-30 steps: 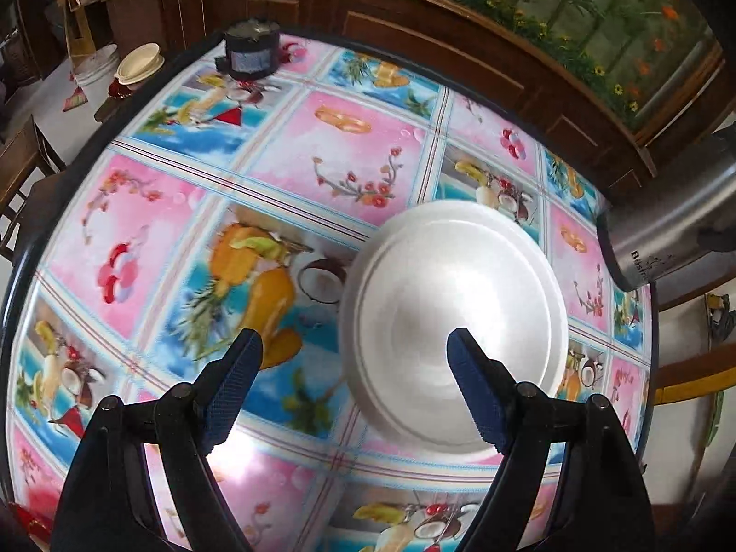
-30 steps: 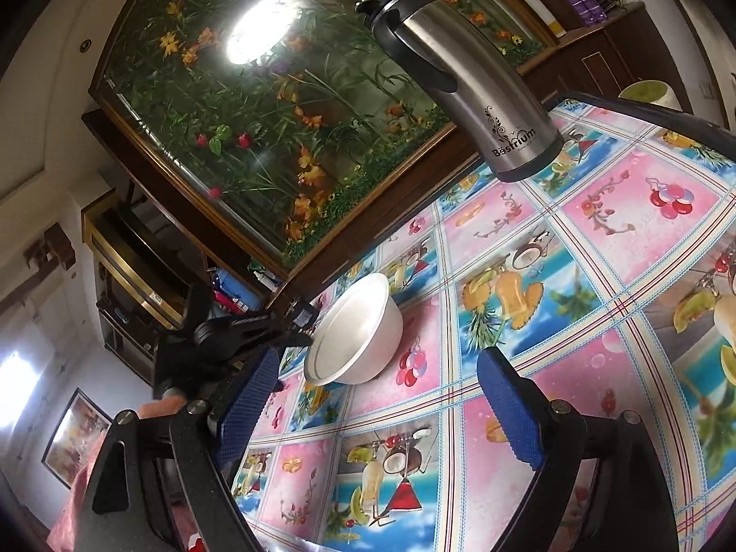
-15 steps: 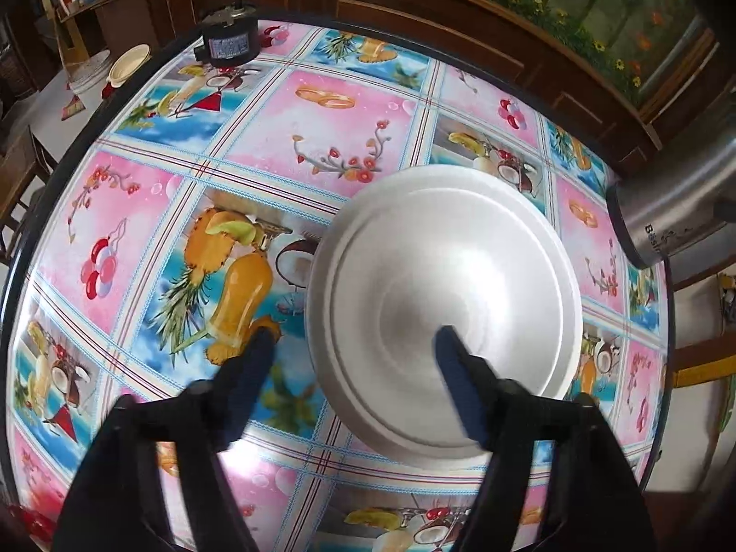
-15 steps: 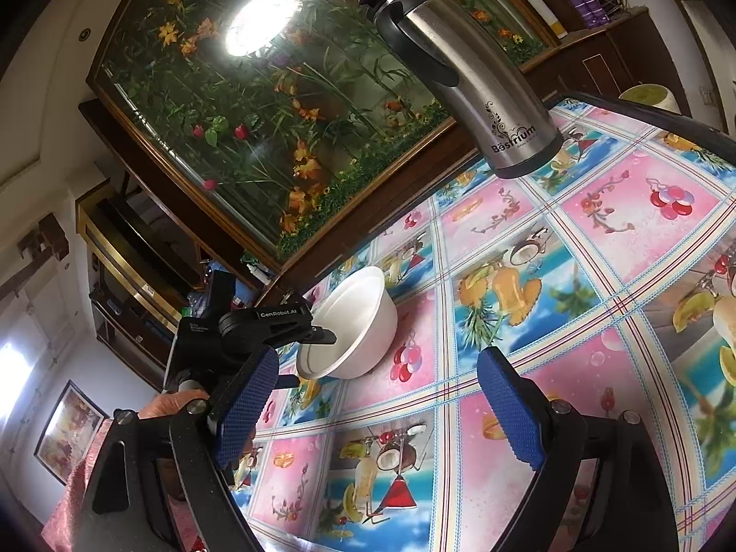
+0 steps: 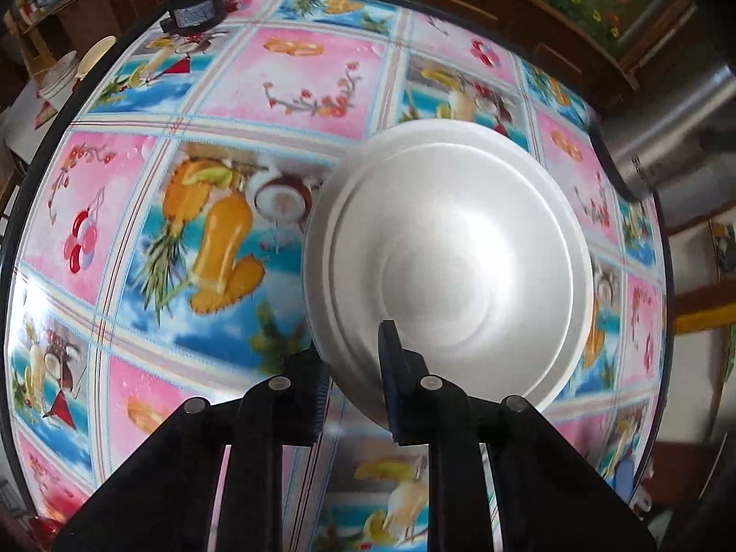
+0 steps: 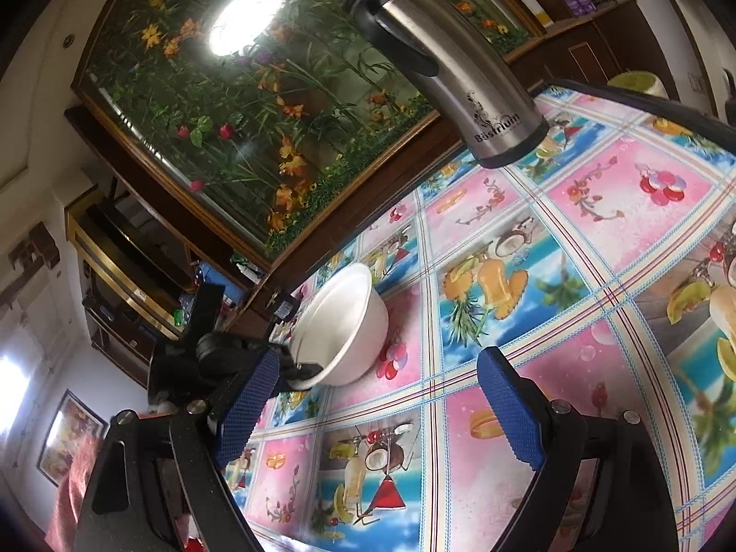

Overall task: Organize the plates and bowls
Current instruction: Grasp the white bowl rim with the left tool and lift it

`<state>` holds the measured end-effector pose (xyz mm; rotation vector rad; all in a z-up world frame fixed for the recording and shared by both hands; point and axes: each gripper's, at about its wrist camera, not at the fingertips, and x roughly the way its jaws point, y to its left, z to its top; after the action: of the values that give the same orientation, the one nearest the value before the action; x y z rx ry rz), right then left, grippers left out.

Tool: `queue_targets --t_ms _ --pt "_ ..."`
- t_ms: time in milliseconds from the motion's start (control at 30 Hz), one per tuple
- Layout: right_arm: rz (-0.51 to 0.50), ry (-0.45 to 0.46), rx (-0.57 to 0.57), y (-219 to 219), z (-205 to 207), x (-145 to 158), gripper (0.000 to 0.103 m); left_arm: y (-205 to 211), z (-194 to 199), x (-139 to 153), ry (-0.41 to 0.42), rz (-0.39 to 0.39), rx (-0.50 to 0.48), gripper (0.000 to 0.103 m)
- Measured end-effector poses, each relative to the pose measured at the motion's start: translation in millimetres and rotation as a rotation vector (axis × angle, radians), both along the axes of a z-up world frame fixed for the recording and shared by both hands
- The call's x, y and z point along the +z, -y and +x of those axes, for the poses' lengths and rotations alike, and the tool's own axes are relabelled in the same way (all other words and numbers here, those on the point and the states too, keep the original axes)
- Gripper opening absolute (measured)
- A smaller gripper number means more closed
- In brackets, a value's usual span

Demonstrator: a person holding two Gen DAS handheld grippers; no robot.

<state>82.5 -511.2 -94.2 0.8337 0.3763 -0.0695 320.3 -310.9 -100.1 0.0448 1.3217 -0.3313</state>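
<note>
Writing: a steel flask (image 6: 453, 73) at the table's far edge carried the word "Bastrium".
Bowl: a plain white bowl (image 5: 448, 267) stood empty on the fruit-print tablecloth (image 5: 221, 239), tipped slightly toward the left gripper.
Left gripper: the left gripper (image 5: 354, 377) was clamped on the bowl's near rim, one pad inside, one outside.
Right gripper: the right gripper (image 6: 377, 407) hung wide apart over the cloth, holding nothing, well short of the bowl.

Bowl (image 5: 451, 257) on table (image 5: 285, 78), flask (image 6: 451, 69) behind.
</note>
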Motion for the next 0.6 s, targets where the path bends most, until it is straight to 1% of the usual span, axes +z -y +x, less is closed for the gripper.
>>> queue_targets --t_ms 100,200,300,400,467,533,567,600 --pt "0.037 -0.002 0.002 7.6 0.6 -3.7 0.09 -1.7 -19.2 -0.9 -0.031 0.015 -0.055 0.018" --pt "0.09 -0.033 0.051 12.3 9.0 -11.4 0.09 -4.4 -43.0 -0.6 -0.053 0.024 -0.113 0.018" --pt "0.115 -0.088 0.106 10.5 20.5 -19.2 0.09 -8.7 -67.4 0.9 -0.061 0.039 -0.164 0.018" --pt "0.099 -0.16 0.14 3.8 29.9 -24.6 0.088 -15.6 -92.8 -0.2 -0.077 0.048 -0.199 0.018" --pt "0.078 -0.2 0.16 -1.2 34.0 -25.4 0.084 -20.5 -106.9 -2.0 -0.091 0.045 -0.211 0.018" --pt "0.04 -0.234 0.164 -6.4 34.5 -24.8 0.077 -24.0 -116.2 -2.8 -0.103 0.036 -0.219 0.018" --pt "0.018 -0.253 0.165 -9.2 34.6 -24.6 0.075 -26.4 -122.6 -3.1 -0.107 0.033 -0.224 0.018" --pt "0.001 -0.275 0.173 -12.7 34.6 -25.3 0.068 -28.3 -127.6 -3.4 -0.108 0.032 -0.227 0.018"
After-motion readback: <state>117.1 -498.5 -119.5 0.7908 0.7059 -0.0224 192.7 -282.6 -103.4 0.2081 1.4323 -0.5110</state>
